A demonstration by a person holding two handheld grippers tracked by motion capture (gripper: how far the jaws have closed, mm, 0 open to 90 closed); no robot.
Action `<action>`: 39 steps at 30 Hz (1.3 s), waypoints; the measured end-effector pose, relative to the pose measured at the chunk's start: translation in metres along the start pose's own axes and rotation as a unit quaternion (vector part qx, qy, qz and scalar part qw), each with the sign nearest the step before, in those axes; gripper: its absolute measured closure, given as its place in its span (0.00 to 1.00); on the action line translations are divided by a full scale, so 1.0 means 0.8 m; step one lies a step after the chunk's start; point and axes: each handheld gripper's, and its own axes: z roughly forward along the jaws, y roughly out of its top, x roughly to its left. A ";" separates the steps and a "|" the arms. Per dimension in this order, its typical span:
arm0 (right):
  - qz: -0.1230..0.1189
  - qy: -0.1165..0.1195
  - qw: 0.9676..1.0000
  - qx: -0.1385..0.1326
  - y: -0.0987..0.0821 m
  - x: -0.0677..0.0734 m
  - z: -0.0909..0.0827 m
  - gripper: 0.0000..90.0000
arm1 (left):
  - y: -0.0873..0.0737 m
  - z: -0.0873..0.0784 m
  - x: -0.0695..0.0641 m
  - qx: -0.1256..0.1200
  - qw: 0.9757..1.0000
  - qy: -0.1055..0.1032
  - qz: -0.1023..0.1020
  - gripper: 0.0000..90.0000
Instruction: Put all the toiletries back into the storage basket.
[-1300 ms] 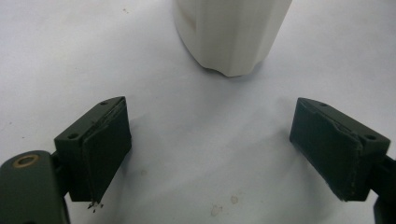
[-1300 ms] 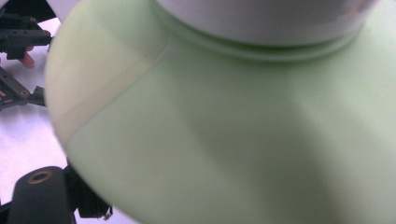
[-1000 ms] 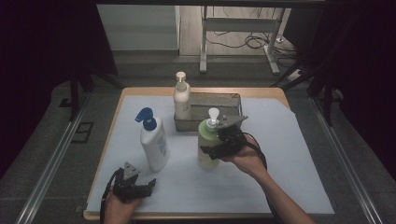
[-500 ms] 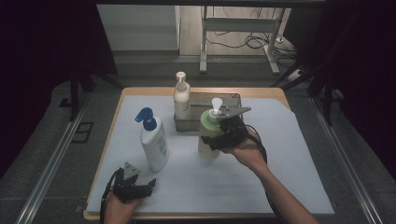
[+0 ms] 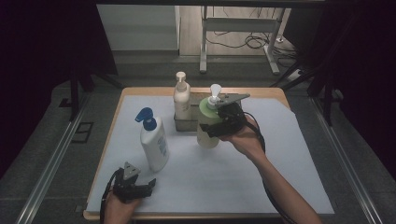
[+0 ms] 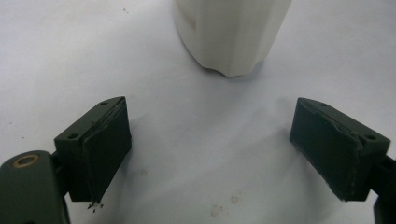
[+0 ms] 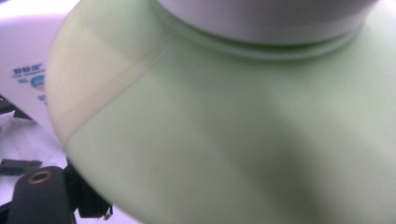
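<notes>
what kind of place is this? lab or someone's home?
Most likely a lab or recording setup, not a home: a wooden table under a white sheet, dark curtains around it, metal floor rails, and loose cables under a grey metal frame behind.

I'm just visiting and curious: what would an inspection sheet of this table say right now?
Surface: white sheet over a wooden table, bare in front.
Job's things: green pump bottle held by the right gripper beside the metal box.
Clutter: white bottle with blue pump standing on the sheet; cream pump bottle in the metal box.
Grippers: right gripper shut on the green pump bottle; left gripper open, low at the front edge, nothing between its jaws.
Cables: black cable trailing from the right gripper.
Surroundings: dark floor, metal rails, a desk frame with wires behind.
</notes>
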 end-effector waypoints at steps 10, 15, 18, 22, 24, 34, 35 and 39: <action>0.000 -0.009 1.000 -0.002 0.021 -0.008 0.003 0.15 | 0.000 0.000 0.000 0.001 1.000 0.000 0.000 0.14; 0.000 -0.014 1.000 -0.002 0.031 -0.013 0.006 0.15 | 0.000 0.000 0.000 0.000 1.000 0.000 0.000 0.14; 0.000 -0.018 1.000 -0.002 0.036 -0.016 0.009 0.15 | 0.000 0.000 0.000 0.000 1.000 0.000 0.000 0.14; 0.001 -0.023 1.000 -0.001 0.042 -0.021 0.013 0.15 | 0.000 0.000 0.000 0.000 1.000 0.000 0.000 0.14; 0.003 -0.024 1.000 -0.002 0.044 -0.024 0.016 0.15 | 0.000 0.000 0.000 0.000 1.000 0.000 0.000 0.14; 0.017 -0.039 0.999 0.001 0.052 -0.039 0.028 0.15 | 0.000 0.000 0.000 0.000 1.000 0.000 0.000 0.14; 0.017 -0.040 0.999 0.000 0.053 -0.041 0.029 0.15 | 0.000 0.000 0.000 0.000 1.000 0.000 0.000 0.14; 0.022 -0.046 0.999 -0.002 0.054 -0.048 0.035 0.15 | 0.000 0.000 0.000 0.000 1.000 0.000 0.000 0.14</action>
